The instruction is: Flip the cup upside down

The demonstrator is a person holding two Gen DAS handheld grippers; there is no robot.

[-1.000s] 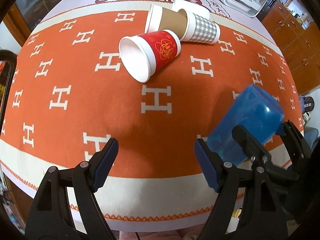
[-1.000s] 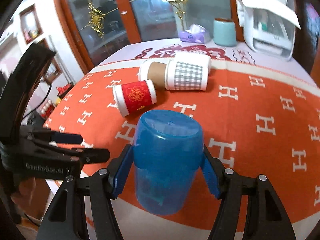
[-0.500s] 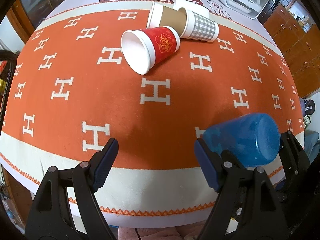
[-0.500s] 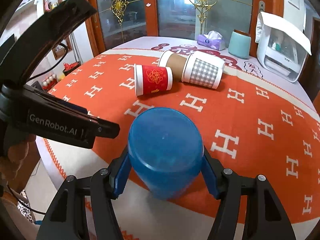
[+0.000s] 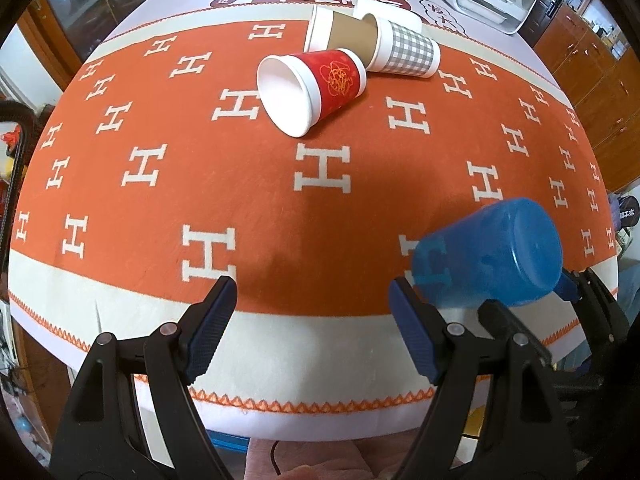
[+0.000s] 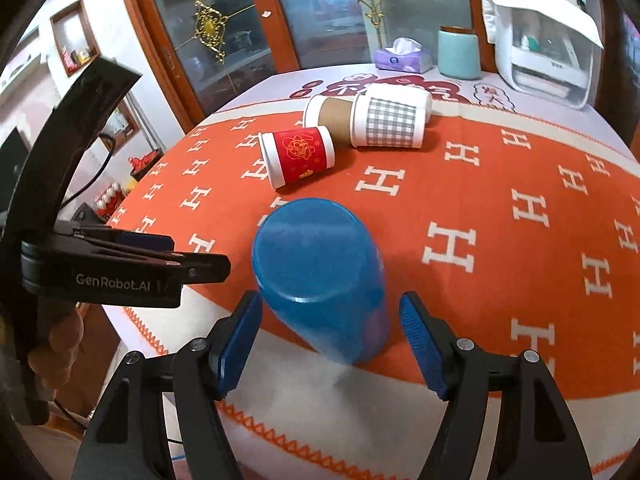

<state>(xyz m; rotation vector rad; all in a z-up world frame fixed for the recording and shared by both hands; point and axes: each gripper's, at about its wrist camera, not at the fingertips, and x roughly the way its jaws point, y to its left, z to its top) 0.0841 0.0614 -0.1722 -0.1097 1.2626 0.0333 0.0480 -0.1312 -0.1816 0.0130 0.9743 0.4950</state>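
Note:
A translucent blue plastic cup point(image 6: 320, 276) stands upside down, base up, near the front edge of the orange cloth point(image 6: 500, 184). My right gripper point(image 6: 330, 340) is open, its blue pads apart from the cup on both sides. The cup also shows in the left wrist view point(image 5: 492, 252) at the right, with the right gripper's fingers around it. My left gripper point(image 5: 312, 324) is open and empty, over the front edge of the table, left of the cup.
A red paper cup point(image 5: 312, 88), a brown cup point(image 5: 340, 38) and a grey checked cup point(image 5: 404, 52) lie on their sides at the far middle of the cloth. A white appliance point(image 6: 540, 48), a teal canister point(image 6: 458, 52) and a tissue box point(image 6: 404, 56) stand at the back.
The blue cup went from tilted in the shut right gripper to resting base up on the cloth. The right gripper's fingers have opened off it. The left gripper hardly moved.

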